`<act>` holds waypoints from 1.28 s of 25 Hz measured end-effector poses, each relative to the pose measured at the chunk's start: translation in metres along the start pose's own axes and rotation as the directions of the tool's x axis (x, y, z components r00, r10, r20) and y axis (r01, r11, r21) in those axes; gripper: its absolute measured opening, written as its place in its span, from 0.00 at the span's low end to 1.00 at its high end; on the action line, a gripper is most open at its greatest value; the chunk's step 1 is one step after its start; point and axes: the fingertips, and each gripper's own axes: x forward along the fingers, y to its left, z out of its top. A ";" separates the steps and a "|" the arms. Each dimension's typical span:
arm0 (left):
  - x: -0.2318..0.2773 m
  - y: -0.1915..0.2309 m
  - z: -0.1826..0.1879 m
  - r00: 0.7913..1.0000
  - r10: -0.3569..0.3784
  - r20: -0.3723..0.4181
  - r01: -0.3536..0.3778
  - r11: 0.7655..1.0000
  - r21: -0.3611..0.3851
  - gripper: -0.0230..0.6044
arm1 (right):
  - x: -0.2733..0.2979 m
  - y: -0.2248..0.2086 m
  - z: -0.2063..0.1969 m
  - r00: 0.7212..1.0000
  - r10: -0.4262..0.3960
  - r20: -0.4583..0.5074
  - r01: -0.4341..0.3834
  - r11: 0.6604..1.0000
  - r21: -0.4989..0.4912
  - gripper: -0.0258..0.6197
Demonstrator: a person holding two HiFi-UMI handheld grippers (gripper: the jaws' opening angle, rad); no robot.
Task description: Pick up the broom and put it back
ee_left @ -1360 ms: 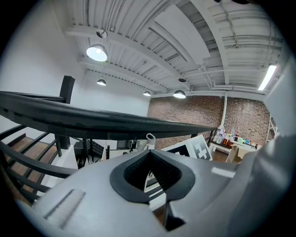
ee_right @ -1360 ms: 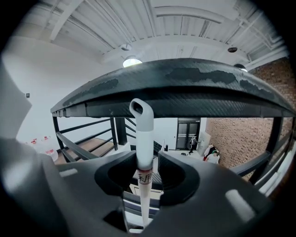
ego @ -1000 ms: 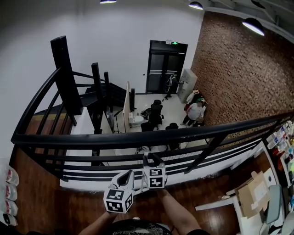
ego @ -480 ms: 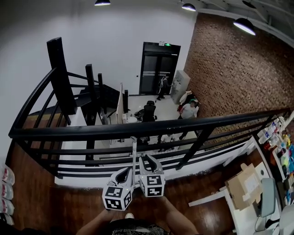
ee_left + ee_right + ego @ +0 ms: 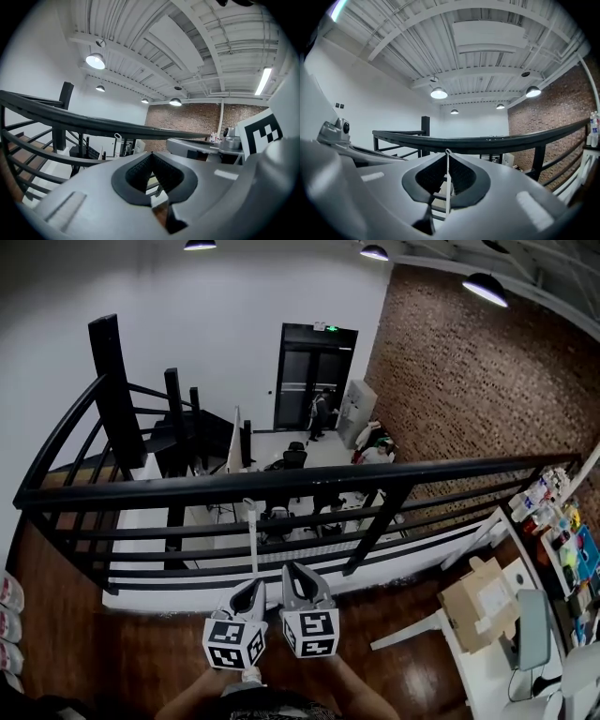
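Between the jaws of the right gripper (image 5: 448, 154) nothing is being held: they have just been closing and are meeting at the tips, empty. The left gripper (image 5: 150, 153) is likewise holding its jaws pressed together on nothing. Beyond both, the broom (image 5: 252, 540) is standing upright at the black railing (image 5: 281, 486), probably leaning there for support, though contact is too small to tell. The put-back is looking done, which is why both grippers are hovering free of it.

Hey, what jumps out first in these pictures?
A black railing sweeps across the head view, above a lower floor. A tall brick wall fills the right, and a thin white broom handle stands upright before the railing near the middle.
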 end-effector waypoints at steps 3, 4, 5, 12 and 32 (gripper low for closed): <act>-0.007 -0.020 -0.004 1.000 -0.006 0.009 0.006 1.000 0.007 0.04 | -0.025 -0.005 0.004 1.000 -0.003 0.021 0.003 1.000 0.005 0.05; -0.010 -0.027 -0.005 1.000 -0.008 0.013 0.008 1.000 0.011 0.04 | -0.034 -0.006 0.004 1.000 -0.002 0.025 0.002 1.000 0.007 0.04; -0.012 -0.033 -0.006 1.000 -0.010 0.018 0.010 1.000 0.013 0.04 | -0.042 -0.006 0.005 1.000 0.000 0.028 0.000 1.000 0.008 0.04; -0.032 -0.062 -0.010 0.999 -0.015 0.032 0.014 1.000 0.010 0.04 | -0.088 0.005 0.011 0.998 0.040 0.039 -0.041 0.999 0.025 0.04; -0.083 -0.105 -0.030 1.000 0.000 0.026 -0.001 0.999 0.044 0.04 | -0.159 0.020 0.001 0.995 0.089 0.053 -0.093 0.993 0.076 0.04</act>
